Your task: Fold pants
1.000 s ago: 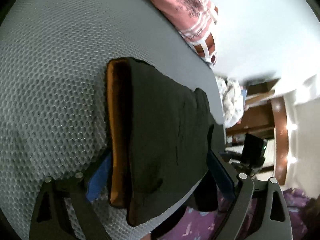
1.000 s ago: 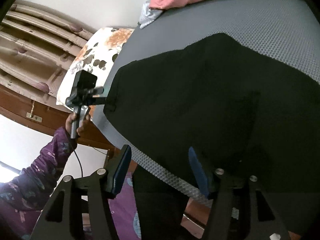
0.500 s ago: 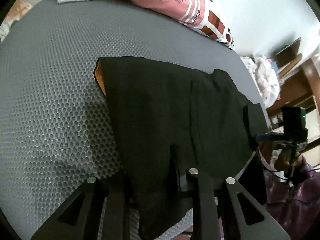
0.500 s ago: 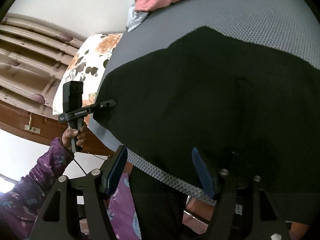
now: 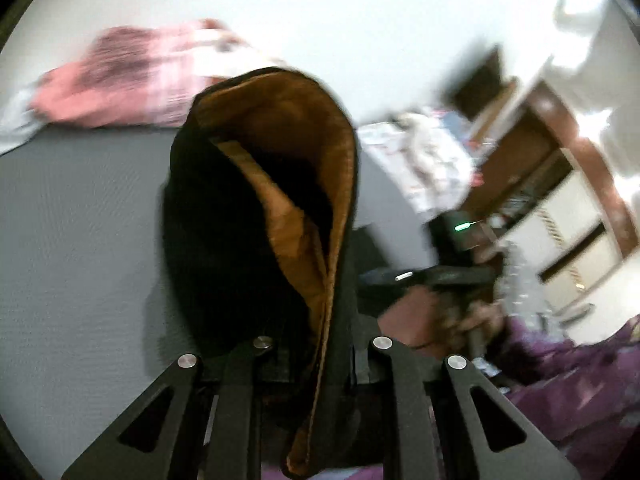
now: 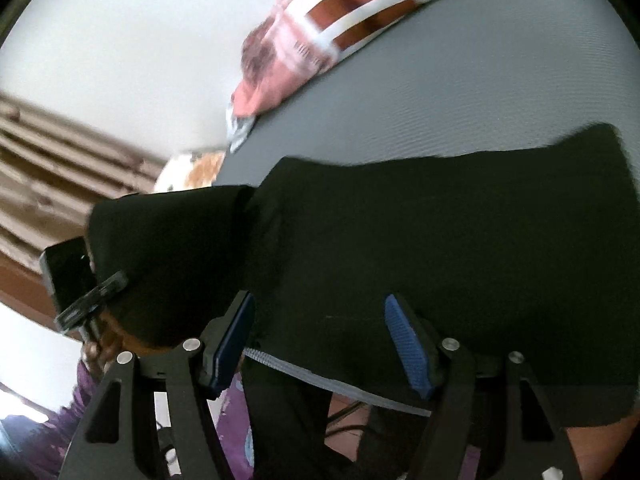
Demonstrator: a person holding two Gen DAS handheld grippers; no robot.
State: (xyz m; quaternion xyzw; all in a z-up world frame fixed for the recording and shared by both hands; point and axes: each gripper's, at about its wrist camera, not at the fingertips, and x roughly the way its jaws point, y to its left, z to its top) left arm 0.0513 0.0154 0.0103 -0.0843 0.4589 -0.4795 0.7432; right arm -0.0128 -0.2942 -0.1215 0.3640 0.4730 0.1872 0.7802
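Our left gripper [image 5: 316, 364] is clamped on the black pants [image 6: 440, 240]; its pads are buried in the cloth and cannot be seen. The pinched end rises off the grey mattress [image 5: 80, 240] in a hood-shaped loop, showing a soft orange-brown lining. Motion blur smears this view, so seams and edges are hard to read. Our right gripper [image 6: 320, 340] has its ribbed blue pads spread, the jaws having just been opening, poised at the near edge of the mattress over the flat part of the pants; whether they touch the cloth we cannot tell. The pants drape past that near edge, cut off below. At the far edge lies a blurred pink striped garment [image 6: 320, 32].
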